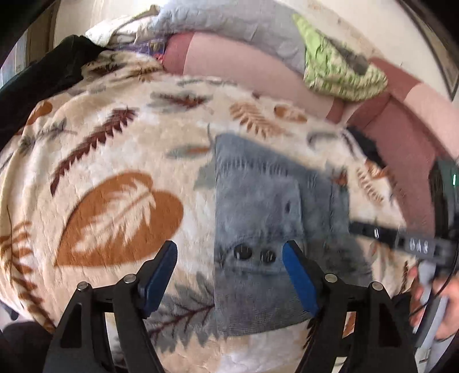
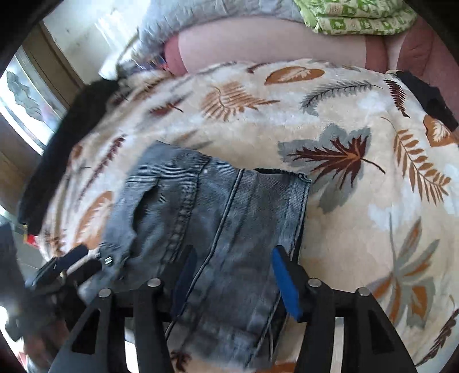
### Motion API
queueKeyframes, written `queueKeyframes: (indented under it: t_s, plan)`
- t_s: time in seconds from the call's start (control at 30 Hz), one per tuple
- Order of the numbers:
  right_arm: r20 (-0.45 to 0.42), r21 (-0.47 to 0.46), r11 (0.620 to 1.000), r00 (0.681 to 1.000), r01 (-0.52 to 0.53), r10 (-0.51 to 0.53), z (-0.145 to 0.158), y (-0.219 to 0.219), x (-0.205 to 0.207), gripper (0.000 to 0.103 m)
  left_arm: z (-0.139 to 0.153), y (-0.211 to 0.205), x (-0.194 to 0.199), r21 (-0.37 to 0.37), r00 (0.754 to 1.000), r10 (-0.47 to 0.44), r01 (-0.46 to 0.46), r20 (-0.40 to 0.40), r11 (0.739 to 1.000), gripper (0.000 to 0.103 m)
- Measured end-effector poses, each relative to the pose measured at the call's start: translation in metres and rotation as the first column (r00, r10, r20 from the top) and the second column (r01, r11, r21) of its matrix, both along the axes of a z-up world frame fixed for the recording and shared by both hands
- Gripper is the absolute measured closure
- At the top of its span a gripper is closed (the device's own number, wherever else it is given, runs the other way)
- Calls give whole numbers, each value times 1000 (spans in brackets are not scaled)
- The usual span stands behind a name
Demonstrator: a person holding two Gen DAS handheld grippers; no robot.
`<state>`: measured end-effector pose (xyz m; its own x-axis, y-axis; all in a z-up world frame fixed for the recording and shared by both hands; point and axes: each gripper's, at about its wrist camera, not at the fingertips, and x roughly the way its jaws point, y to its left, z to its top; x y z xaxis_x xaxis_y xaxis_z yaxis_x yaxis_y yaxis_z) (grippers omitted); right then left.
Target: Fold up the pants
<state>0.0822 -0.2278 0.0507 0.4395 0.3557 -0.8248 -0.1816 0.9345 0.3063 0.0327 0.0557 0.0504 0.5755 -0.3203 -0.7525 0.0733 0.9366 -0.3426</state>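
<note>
A pair of grey-blue jeans (image 1: 266, 218) lies folded into a small bundle on a leaf-patterned blanket (image 1: 114, 149). Two dark buttons show on its near part. My left gripper (image 1: 229, 272) is open and empty, its blue pads spread just above the bundle's left edge. In the right wrist view the jeans (image 2: 206, 218) show seams and a pocket slit. My right gripper (image 2: 233, 275) is open over the bundle's near part, holding nothing. The right gripper also shows blurred at the right of the left wrist view (image 1: 401, 241), and the left gripper at the lower left of the right wrist view (image 2: 66, 266).
Pink cushions (image 1: 252, 71) line the far side, with a green patterned cloth (image 1: 338, 69) and a grey cloth (image 1: 229, 25) on them. A black garment (image 1: 48, 80) lies at the blanket's far left. A window (image 2: 31, 94) is at the left.
</note>
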Motion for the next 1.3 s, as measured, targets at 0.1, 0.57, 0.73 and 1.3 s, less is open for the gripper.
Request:
queueKeyframes:
  t_s: [0.1,0.57,0.73,1.3]
  plan:
    - [-97,170,981,992,90,-74,-15,-38,-4,37,-1,11,21,-92,998,-41,37,-39,995,26]
    - [-289,491,851,956,187,-43,-81,-62,23,35,-59,-7,78,-373,960,-190,103,-204,922,26]
    - [-278,448,877,959,171,-45,-75,-55,18,51,-61,-7,78,-353,965,-167,88,-201,932,41]
    - [-109,360,930,993,81,-45,-31,-41,-1,84,-21,-21,51,-100,988,-145,139,-52,985,77]
